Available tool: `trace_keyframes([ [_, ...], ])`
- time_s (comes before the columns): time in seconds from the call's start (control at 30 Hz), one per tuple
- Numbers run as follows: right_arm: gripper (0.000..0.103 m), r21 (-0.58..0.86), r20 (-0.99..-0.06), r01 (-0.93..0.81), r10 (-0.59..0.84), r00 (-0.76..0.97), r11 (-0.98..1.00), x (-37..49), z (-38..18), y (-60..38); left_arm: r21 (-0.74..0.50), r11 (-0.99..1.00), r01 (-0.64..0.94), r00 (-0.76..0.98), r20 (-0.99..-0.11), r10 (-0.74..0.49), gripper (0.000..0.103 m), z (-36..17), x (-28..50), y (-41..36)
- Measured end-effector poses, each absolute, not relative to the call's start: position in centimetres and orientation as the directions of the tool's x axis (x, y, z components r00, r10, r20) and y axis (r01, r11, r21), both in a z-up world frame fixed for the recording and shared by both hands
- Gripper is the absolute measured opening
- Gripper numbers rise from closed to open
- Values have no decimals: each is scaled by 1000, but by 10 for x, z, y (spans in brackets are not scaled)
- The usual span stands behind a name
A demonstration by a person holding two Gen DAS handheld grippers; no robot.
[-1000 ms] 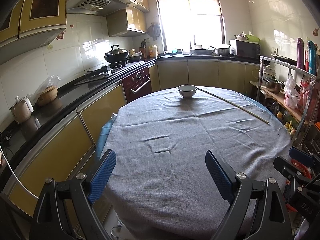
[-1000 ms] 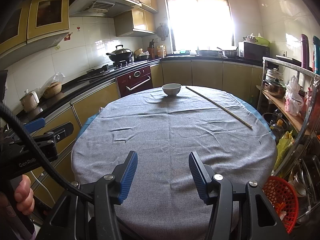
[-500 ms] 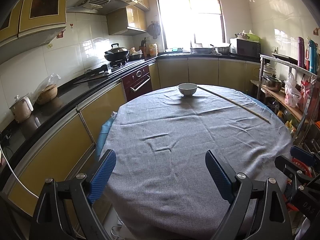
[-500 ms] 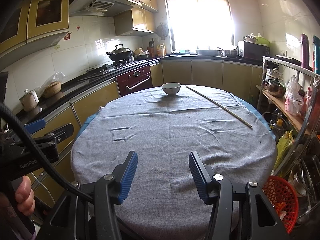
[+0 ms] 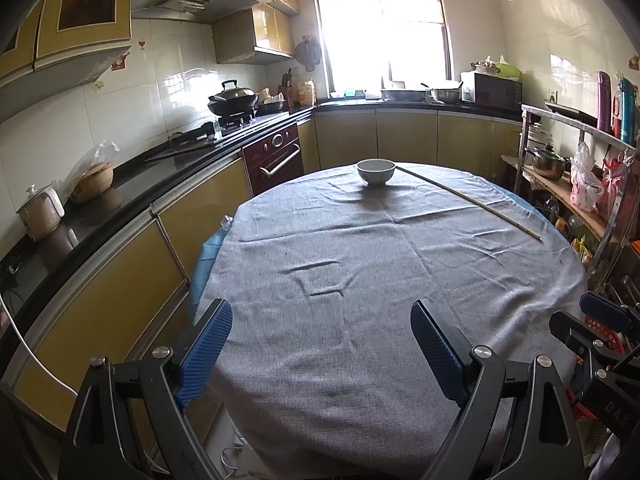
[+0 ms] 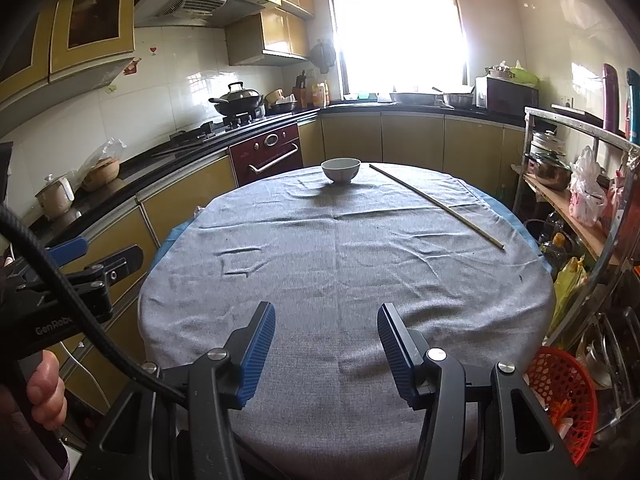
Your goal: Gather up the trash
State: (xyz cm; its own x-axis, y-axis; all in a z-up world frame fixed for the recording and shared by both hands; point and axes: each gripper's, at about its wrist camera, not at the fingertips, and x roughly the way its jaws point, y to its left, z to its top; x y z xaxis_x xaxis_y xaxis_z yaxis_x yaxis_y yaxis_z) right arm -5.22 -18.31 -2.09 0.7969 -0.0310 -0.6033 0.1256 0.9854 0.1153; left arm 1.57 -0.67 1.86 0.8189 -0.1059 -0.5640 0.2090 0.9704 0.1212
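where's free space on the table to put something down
Most of the grey cloth is bare, from both grippers' open jaws up to the bowl and left of the stick. Only the far edge, by bowl and stick, is taken. The rack on the right is crowded.

Daylight floods through the far window (image 5: pixel 380 32), blown out white; fisheye bends edges, corners fall black.

- I read "GenRobo", white letters cut off by the cable, on the black body of the left gripper (image 6: pixel 68 280) at the right wrist view's left edge.
- "DAS" embossed on the right gripper (image 5: pixel 600 360); nothing else legible.
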Motion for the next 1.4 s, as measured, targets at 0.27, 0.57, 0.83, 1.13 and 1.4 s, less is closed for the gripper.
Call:
trace_keyframes([
  [0.27,57,97,-626,105,-21,779,990,-35,-28,-182,101,972,210,784,-611,-106,91,4,30,-6],
  [0.57,57,98,-654,98,-10,756,990,-6,-36,-190,96,977,191,747,-660,-81,91,-10,58,-10],
  [0.83,57,97,-679,126,-27,734,987,16,-40,-203,94,971,219,722,-685,-97,91,-16,83,-22],
  [1.13,57,76,-706,176,-71,704,981,36,-43,-212,79,962,263,683,-719,-128,91,-28,106,-23],
  [1.4,57,41,-722,224,-127,680,974,39,-40,-211,53,951,306,646,-745,-166,91,-35,114,-18],
])
